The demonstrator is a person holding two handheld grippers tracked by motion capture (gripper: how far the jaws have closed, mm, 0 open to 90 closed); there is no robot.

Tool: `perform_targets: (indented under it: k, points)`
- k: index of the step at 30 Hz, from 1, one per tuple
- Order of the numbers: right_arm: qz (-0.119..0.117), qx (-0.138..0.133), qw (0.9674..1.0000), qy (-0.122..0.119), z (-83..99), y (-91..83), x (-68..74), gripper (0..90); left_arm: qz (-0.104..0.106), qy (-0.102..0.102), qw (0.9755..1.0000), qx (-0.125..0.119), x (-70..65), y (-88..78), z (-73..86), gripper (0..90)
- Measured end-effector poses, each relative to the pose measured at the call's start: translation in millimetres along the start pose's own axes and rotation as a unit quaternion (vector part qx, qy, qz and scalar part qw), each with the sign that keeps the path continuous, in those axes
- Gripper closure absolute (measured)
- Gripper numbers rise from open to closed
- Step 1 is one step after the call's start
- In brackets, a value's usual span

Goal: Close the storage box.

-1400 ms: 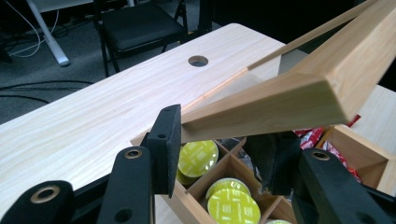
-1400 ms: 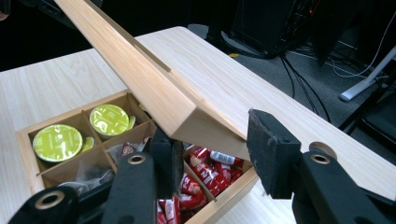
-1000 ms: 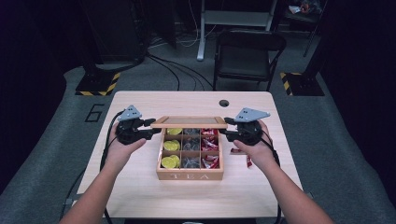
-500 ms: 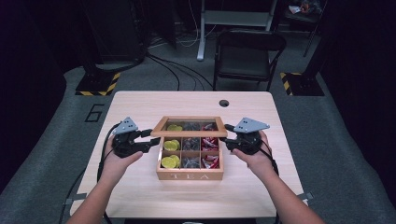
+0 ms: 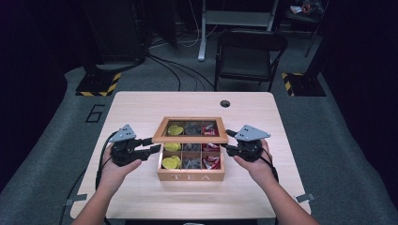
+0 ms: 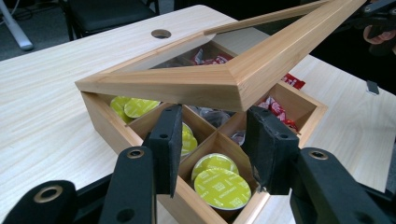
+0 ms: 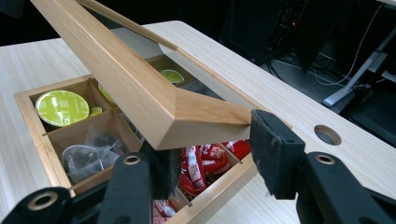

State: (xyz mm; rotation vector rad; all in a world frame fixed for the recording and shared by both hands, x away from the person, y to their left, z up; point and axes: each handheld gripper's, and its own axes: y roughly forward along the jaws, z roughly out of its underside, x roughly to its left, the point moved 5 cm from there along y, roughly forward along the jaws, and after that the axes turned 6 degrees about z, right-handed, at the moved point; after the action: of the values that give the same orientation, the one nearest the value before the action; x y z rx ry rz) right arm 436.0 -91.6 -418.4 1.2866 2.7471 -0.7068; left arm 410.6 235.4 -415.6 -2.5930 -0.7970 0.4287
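At table centre (image 5: 141, 108), tea box (image 5: 190, 177) sat with its hinged lid (image 5: 190, 138) half-raised, tilted over the compartments. Right gripper (image 5: 227, 143) was clamped on the lid's near right corner. Left gripper (image 5: 152, 146) straddled the left corner, with the wood between its jaws as they had just been closing; firm contact could not be told. Judgement: move both corners at an even height and pace so the frame doesn't twist on its hinge, and secure the left hold first.
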Motion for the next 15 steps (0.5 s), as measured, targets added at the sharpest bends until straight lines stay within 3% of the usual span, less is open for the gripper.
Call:
perform_targets:
  k: [15]
  points:
    - [0.004, 0.001, 1.0000, -0.001, 14.7, -0.9, 8.0, 51.3, 0.001, -0.027, 0.9995, -0.017, -3.3, 1.0, 15.1, 56.1]
